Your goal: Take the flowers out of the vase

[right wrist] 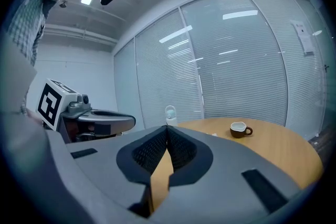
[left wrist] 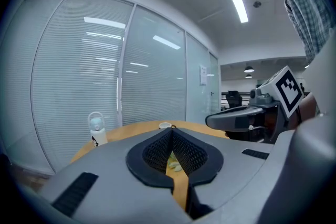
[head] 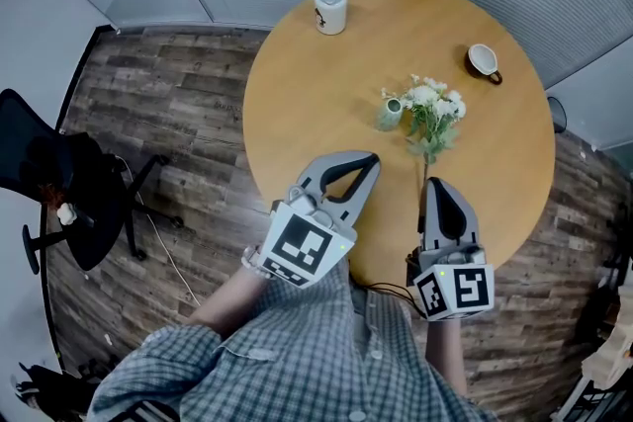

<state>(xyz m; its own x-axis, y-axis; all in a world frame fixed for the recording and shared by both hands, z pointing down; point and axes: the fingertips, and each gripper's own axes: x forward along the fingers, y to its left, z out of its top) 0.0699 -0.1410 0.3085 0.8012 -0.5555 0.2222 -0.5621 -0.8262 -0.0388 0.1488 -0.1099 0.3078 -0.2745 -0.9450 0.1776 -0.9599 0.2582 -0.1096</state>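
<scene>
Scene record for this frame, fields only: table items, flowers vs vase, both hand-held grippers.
table: round, wooden
vase: small, left of the blooms
flowers: beside vase, apparently out of it, stem toward person
bottle: far edge
cup: far right
left hand-held gripper: shut, empty
right hand-held gripper: shut, empty

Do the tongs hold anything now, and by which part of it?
Nothing is held: the left tongs and the right tongs are both shut and empty.
</scene>
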